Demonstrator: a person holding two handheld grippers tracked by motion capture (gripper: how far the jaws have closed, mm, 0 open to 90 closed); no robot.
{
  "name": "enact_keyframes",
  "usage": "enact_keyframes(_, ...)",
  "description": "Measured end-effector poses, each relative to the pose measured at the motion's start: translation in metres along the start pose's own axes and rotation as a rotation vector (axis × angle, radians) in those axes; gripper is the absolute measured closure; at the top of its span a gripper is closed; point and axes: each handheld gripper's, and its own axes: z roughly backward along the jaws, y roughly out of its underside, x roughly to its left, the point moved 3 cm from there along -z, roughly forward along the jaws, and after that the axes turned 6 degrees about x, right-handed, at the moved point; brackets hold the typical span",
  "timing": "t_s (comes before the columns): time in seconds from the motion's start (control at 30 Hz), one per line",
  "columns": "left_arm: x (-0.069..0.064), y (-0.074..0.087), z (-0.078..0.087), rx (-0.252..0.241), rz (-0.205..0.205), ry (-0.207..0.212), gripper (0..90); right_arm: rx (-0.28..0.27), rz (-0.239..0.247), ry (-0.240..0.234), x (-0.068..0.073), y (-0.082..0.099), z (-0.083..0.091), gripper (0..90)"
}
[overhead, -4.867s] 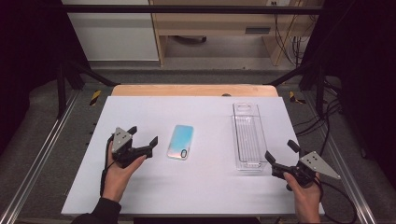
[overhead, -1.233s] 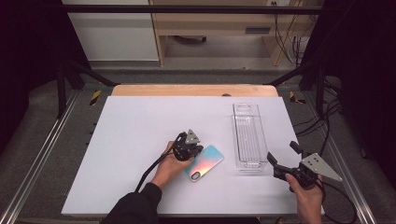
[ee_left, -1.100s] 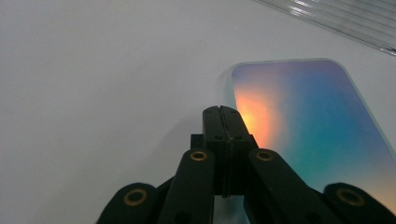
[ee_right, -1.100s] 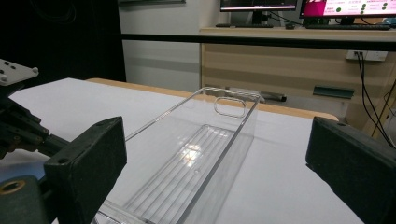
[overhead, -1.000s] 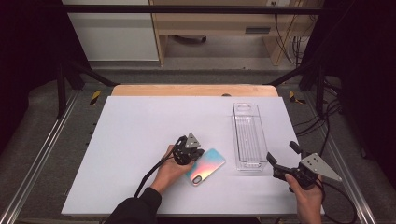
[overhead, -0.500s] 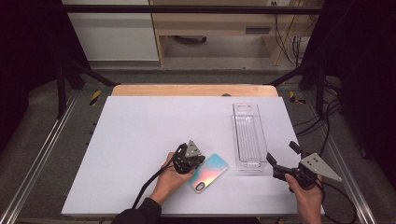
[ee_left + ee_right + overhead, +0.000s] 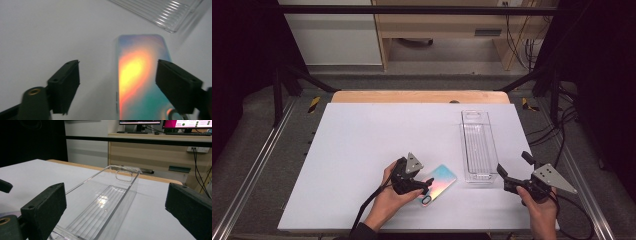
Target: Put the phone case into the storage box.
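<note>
The left gripper (image 7: 117,87) has just spread its fingers (image 7: 65,86); the phone (image 7: 141,80) lies flat between them, unpinched, long axis pointing ahead to the clear tray (image 7: 160,12).

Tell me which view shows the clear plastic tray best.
The right gripper view: the clear plastic tray lies close ahead, with its ribbed floor, walls and handle cut-out plain. The high view shows the whole tray from above, small, right of the phone. The left gripper view catches just one ribbed corner.

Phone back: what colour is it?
Phone: shimmering teal-blue with an orange-yellow glow, clearest in the left gripper view.
</note>
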Motion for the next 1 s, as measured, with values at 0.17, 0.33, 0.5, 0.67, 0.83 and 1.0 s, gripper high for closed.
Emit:
enact_keyframes(0.17, -0.010, 0.005, -0.001, 0.053, 0.006, 0.017, 5.3, 0.001, 0.008, -0.001, 0.000, 0.000, -0.001, 3.4)
enact_keyframes(0.33, -0.013, 0.010, 0.001, 0.091, 0.017, 0.018, 5.1, 0.005, 0.006, -0.009, 0.001, 0.000, -0.003, 3.4)
enact_keyframes(0.5, -0.020, 0.014, 0.001, 0.129, 0.010, 0.027, 5.2, 0.005, 0.010, -0.015, 0.001, 0.000, -0.003, 3.4)
enact_keyframes(0.67, -0.026, 0.019, -0.003, 0.163, -0.005, 0.023, 5.4, 0.003, 0.009, -0.020, 0.003, -0.001, -0.002, 3.4)
enact_keyframes(0.83, -0.027, 0.025, -0.008, 0.175, -0.006, 0.024, 5.7, -0.001, 0.006, -0.026, 0.005, -0.002, -0.001, 3.4)
enact_keyframes(1.0, -0.030, 0.028, -0.011, 0.175, -0.012, 0.036, 6.6, -0.007, 0.008, -0.025, 0.004, -0.003, 0.000, 3.4)
